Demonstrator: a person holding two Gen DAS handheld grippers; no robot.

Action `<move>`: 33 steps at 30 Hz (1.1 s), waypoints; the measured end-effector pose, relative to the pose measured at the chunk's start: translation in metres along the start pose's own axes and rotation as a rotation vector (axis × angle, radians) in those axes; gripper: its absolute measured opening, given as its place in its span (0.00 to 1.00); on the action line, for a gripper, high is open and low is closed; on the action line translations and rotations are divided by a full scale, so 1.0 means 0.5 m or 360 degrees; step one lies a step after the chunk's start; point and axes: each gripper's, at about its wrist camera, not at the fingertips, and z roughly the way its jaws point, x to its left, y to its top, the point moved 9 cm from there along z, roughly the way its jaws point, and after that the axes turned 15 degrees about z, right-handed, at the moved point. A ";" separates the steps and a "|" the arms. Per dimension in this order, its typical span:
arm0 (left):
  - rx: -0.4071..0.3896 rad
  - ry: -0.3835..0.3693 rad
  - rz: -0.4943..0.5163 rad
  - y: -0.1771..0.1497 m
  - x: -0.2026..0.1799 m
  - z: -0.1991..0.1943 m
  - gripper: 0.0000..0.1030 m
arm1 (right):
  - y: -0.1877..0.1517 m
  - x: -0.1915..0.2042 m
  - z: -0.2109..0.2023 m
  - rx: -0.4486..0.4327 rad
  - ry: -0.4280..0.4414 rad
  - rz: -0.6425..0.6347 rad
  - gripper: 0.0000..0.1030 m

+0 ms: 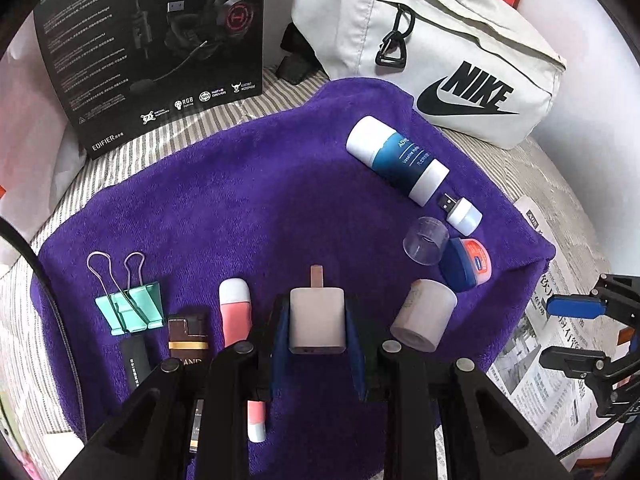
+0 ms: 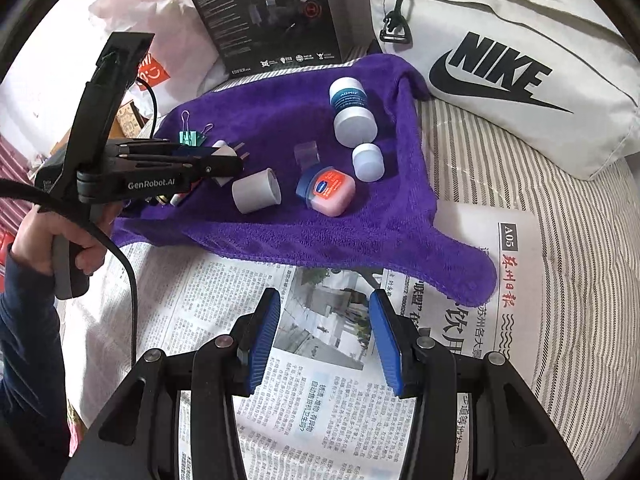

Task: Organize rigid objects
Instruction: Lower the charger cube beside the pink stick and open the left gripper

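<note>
Gripping the charger plug (image 1: 317,320), left tool (image 1: 318,334) aims its prongs forward.

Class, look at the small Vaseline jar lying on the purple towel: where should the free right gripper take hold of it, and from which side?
Grip the Vaseline jar across its rounded pink body, just below the blue lid. It is tilted on the purple towel, so probably come from above with the open right gripper; the clear cap and white cap crowd its other sides.

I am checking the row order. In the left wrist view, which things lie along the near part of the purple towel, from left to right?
Green binder clip → brown lighter → pink tube → white plug adapter in the left hand-held gripper → white cylinder cap.
</note>
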 end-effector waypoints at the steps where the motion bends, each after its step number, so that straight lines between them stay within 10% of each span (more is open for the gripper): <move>1: 0.0011 0.0002 0.0004 -0.003 -0.002 0.003 0.25 | 0.001 0.001 0.000 -0.0001 0.0006 0.0002 0.45; 16: 0.0119 0.0087 0.0039 -0.051 -0.022 -0.010 0.38 | 0.036 0.027 -0.004 -0.0062 0.0036 0.0014 0.45; 33: 0.0121 0.0352 -0.0041 -0.127 -0.015 -0.157 0.80 | 0.041 0.064 0.010 -0.0103 -0.0047 -0.0024 0.63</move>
